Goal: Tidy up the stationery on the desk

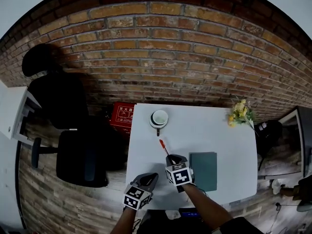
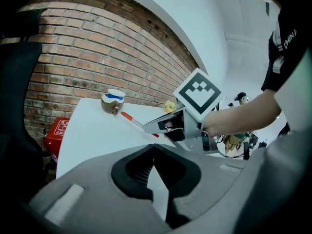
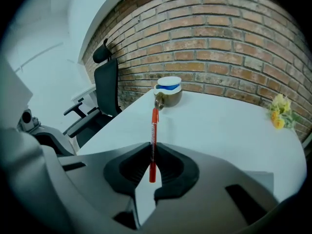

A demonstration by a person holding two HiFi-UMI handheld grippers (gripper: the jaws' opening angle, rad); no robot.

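Your right gripper point(image 3: 152, 150) has its jaws pinched narrow on the red pen point(image 3: 154, 126), gripping it near one end. The pen's other end points out toward the mug point(image 3: 169, 92) at the far edge of the white desk point(image 3: 229, 126). Your left gripper point(image 2: 154, 152) is closed on nothing, just beside the right one. A green notebook point(image 1: 204, 169) lies flat just right of your right gripper.

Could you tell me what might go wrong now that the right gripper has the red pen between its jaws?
The right gripper pinches the red pen near its back end, so the long front part could swivel or slip out. The cup stands close to the far edge of the table; a poke from the pen might tip it or push it off.
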